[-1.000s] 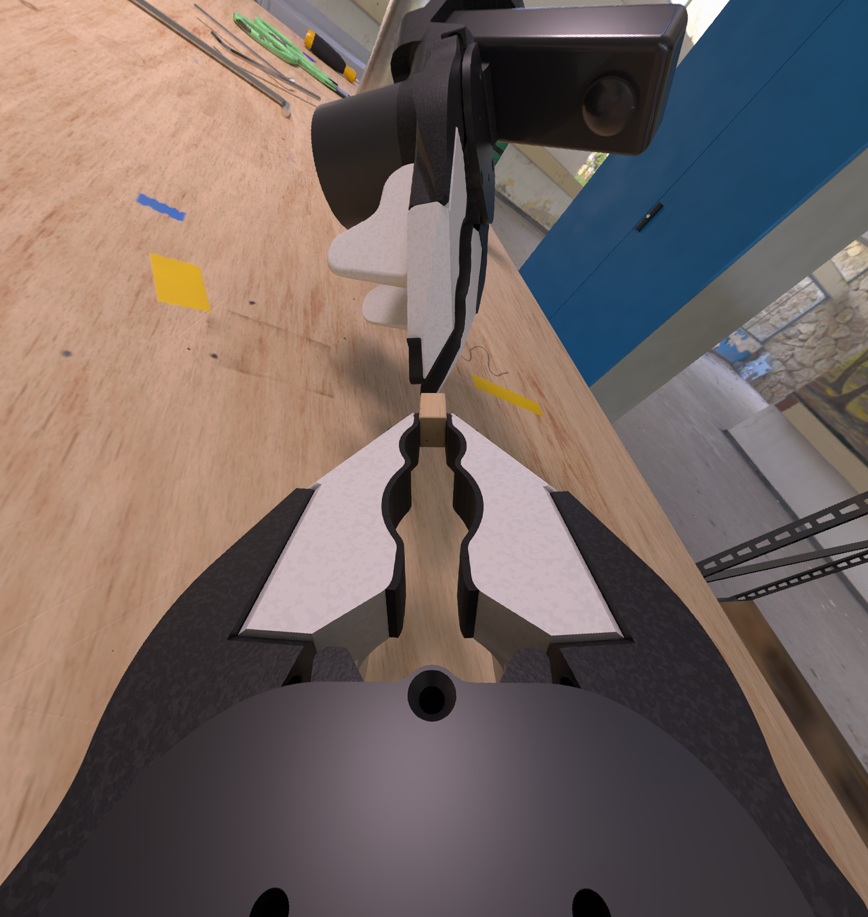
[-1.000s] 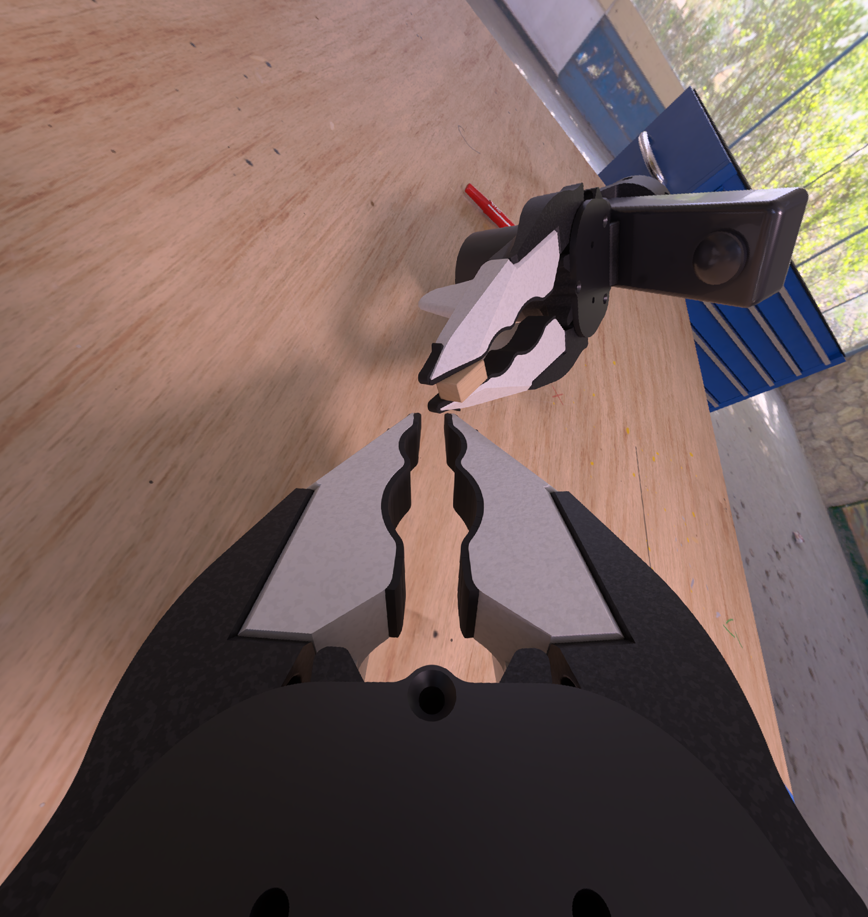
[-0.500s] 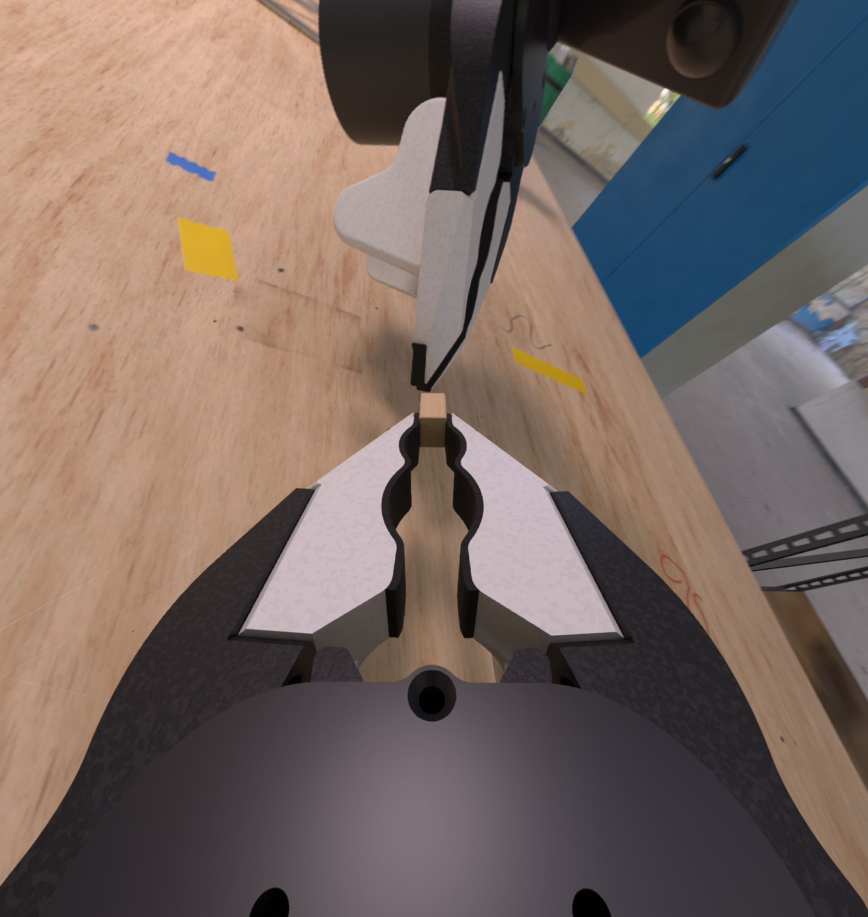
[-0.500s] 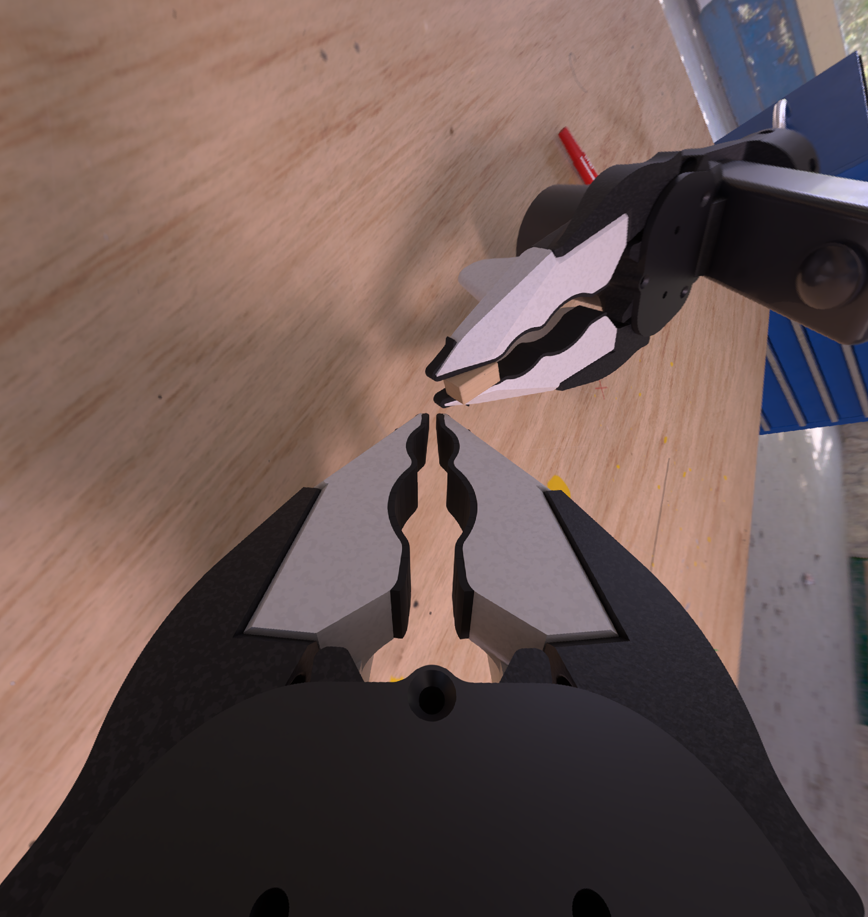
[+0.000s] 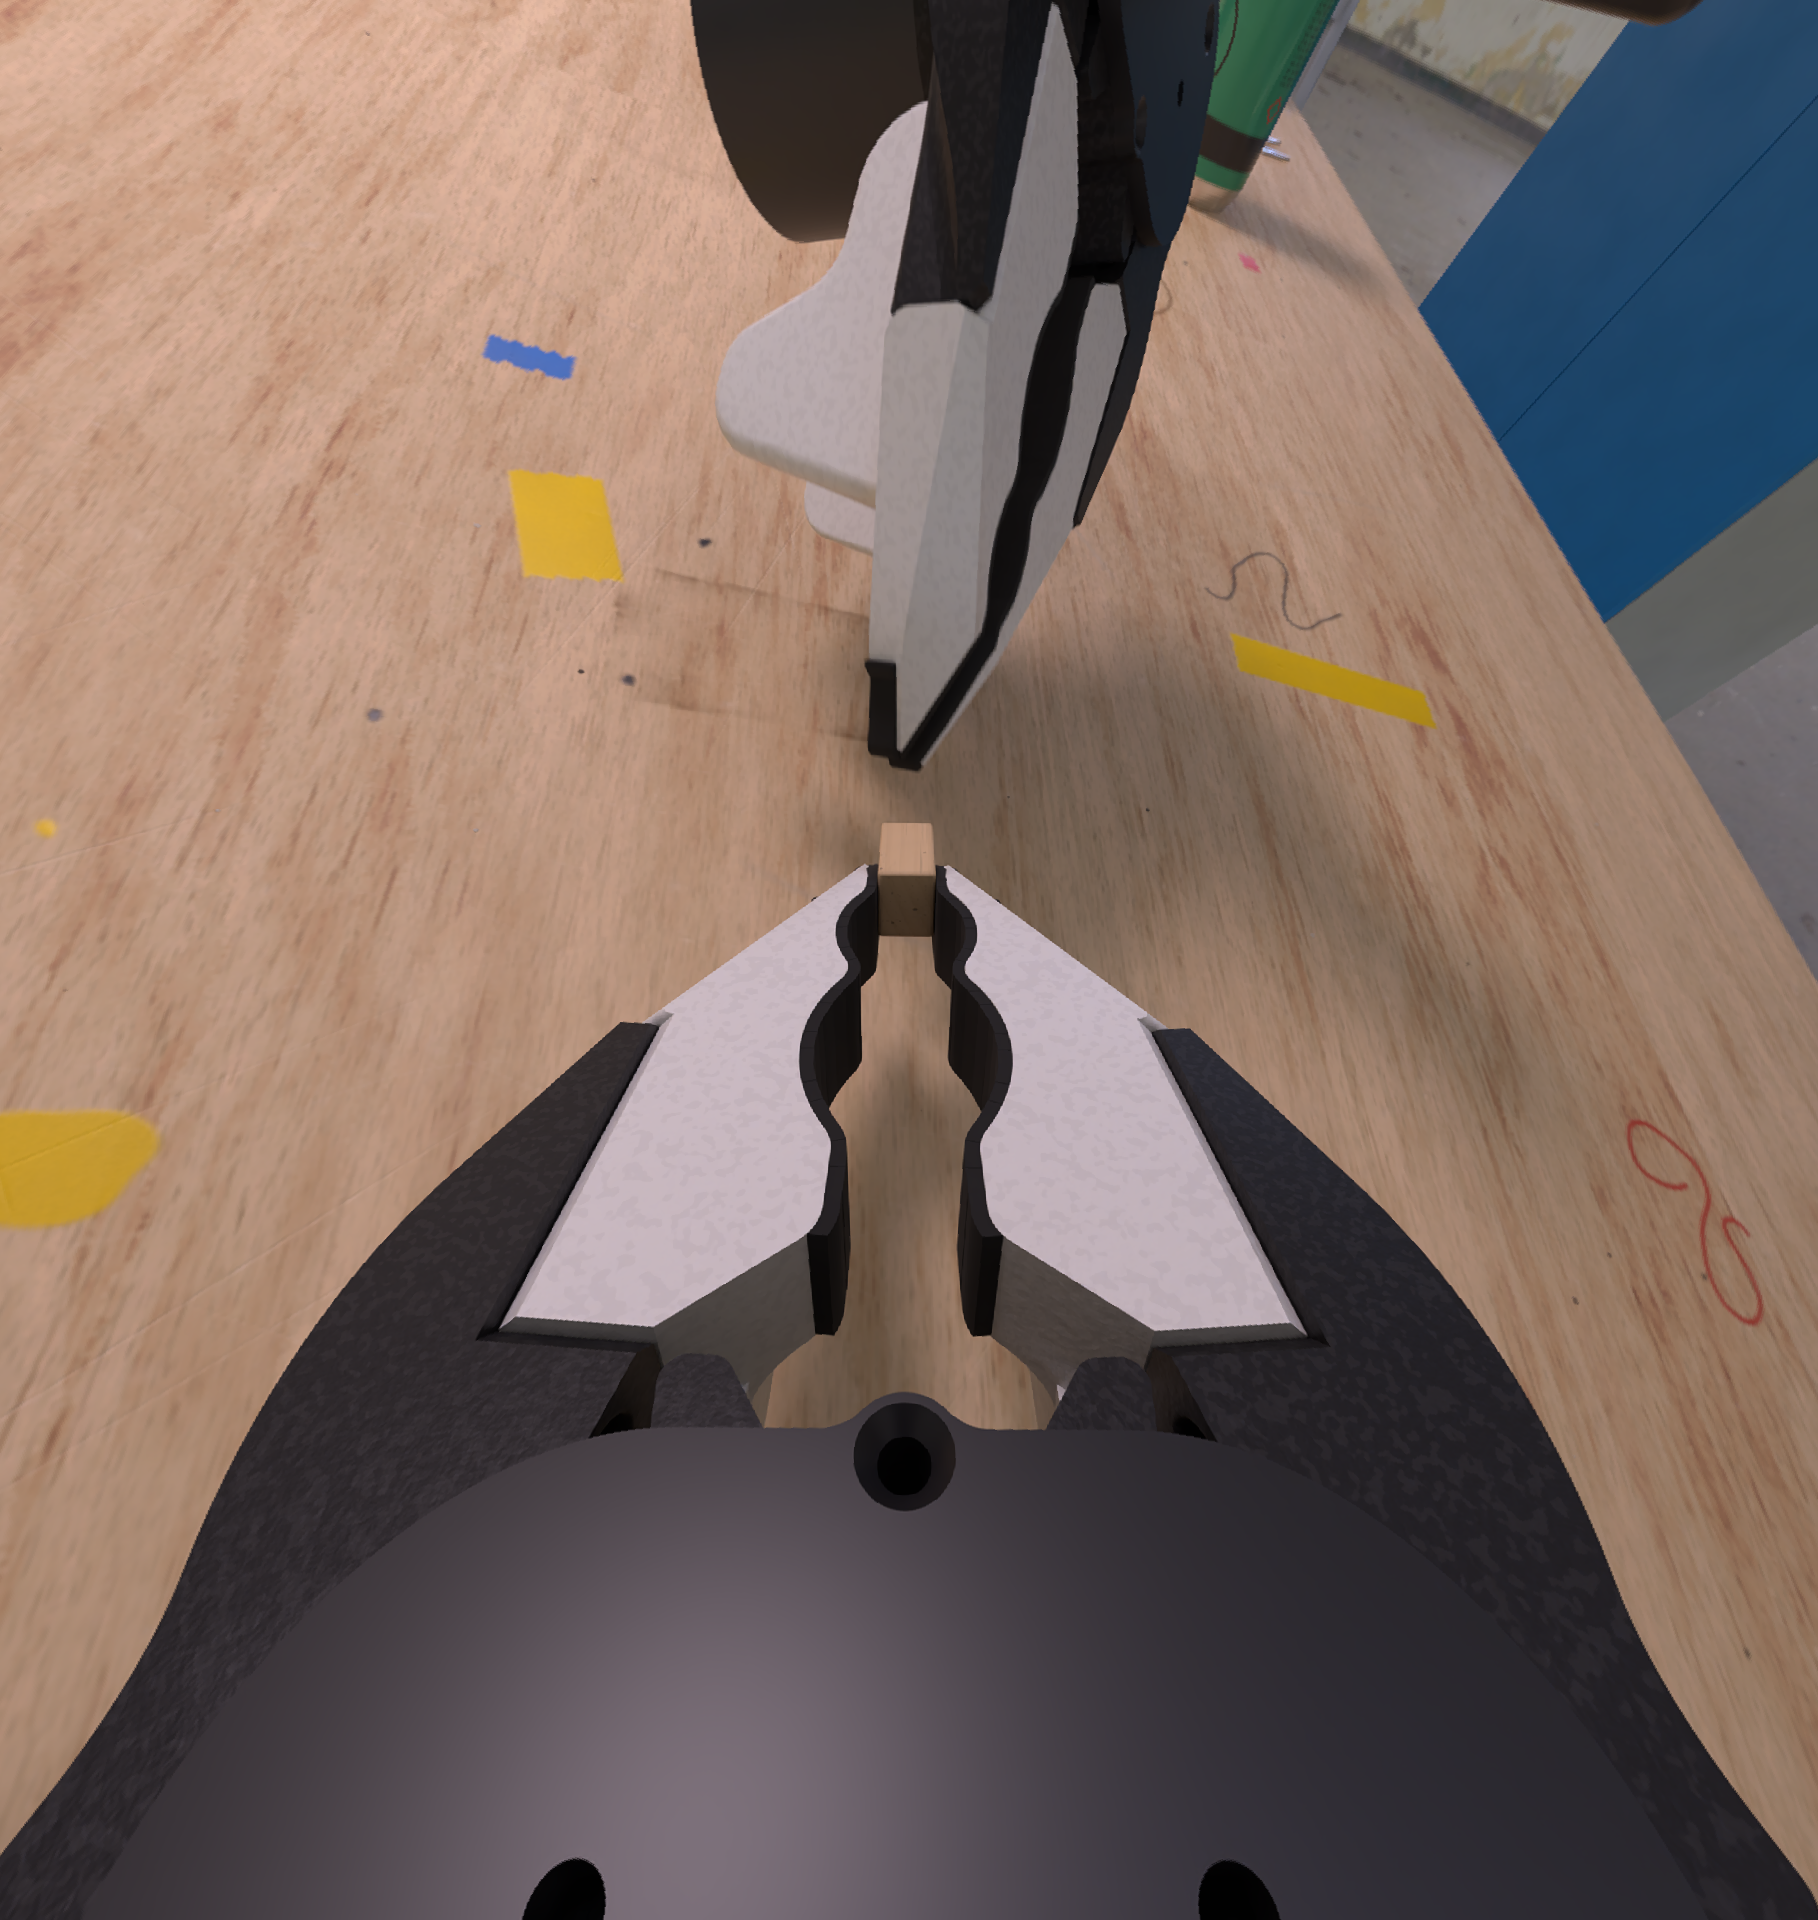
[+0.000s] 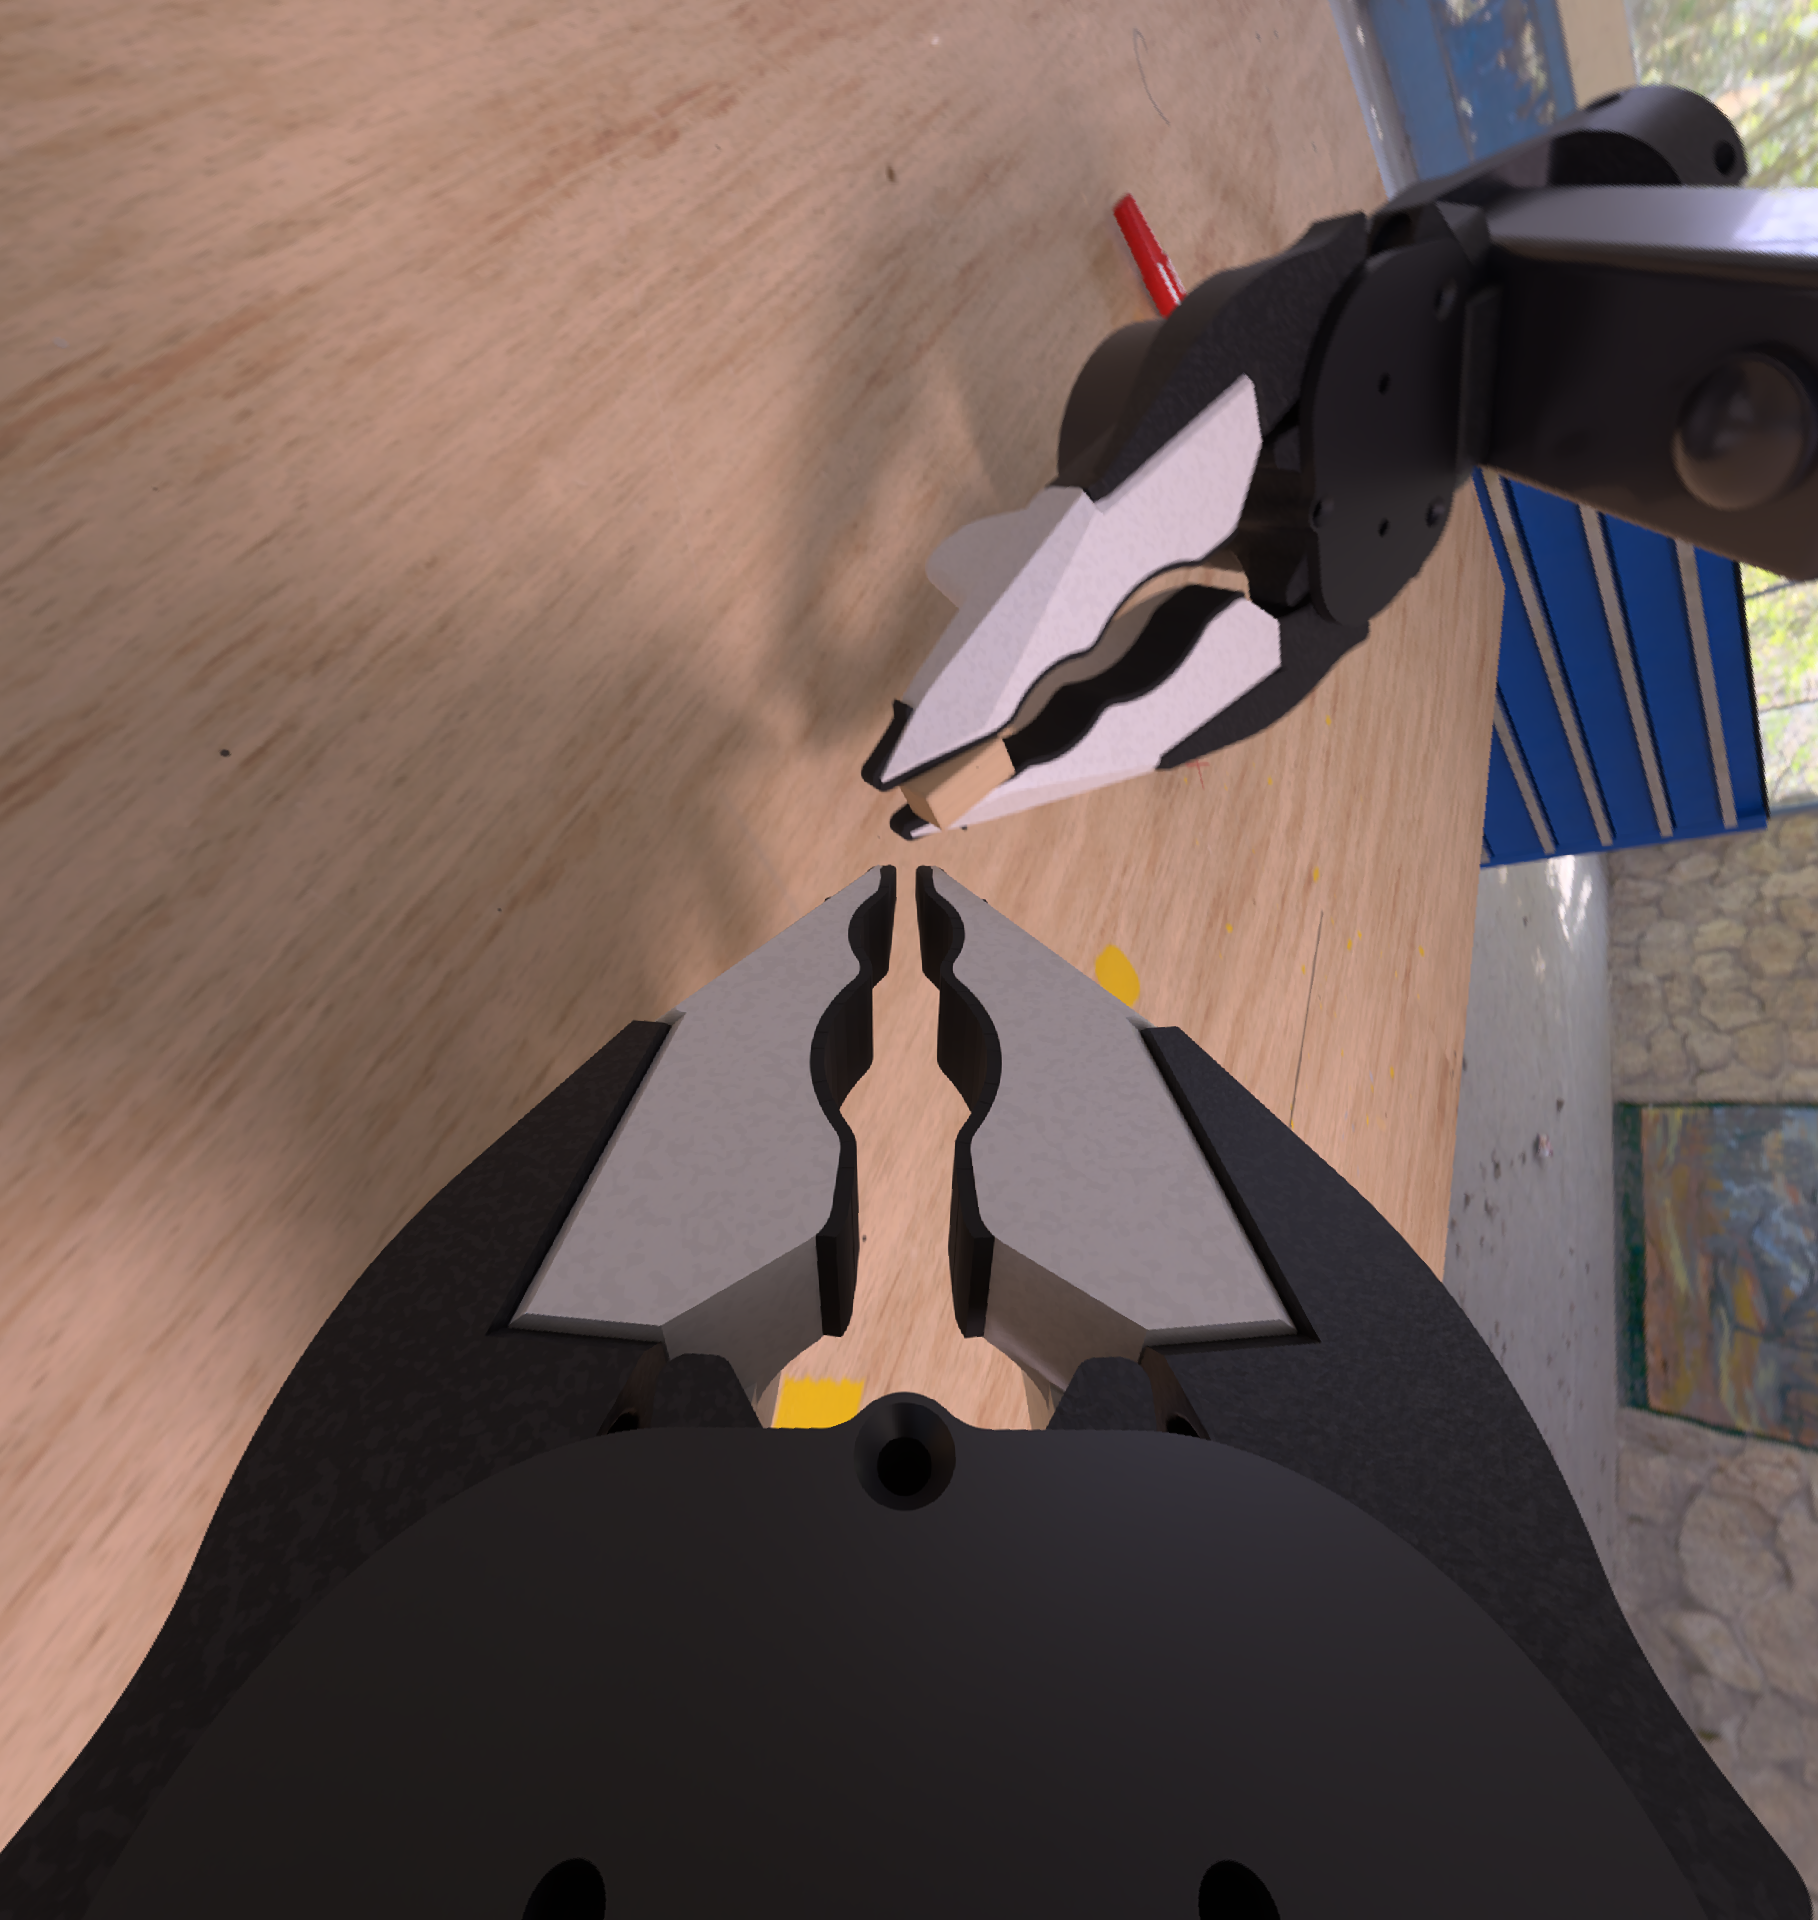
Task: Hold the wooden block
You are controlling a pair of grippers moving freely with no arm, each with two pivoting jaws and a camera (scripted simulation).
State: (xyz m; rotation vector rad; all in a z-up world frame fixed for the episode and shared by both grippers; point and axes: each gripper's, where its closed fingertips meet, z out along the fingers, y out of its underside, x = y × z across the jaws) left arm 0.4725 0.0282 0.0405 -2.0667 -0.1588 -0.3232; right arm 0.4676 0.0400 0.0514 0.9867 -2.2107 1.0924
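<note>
- Two fingertips of the left gripper [image 5: 906, 902] pinch the wooden block [image 5: 906, 879].
- Right gripper [image 6: 906, 871], fingers nearly pressed together and empty, points at the block from its 12 o'clock.

The left gripper [image 5: 906, 883] is pinching the wooden block [image 5: 906, 879] at its very fingertips, the jaws standing only as far apart as the block is wide. The right gripper [image 6: 906, 871] is hovering tip to tip with it, just short of touching, its jaws drawn almost together around nothing, with a thin slit showing between them.
</note>
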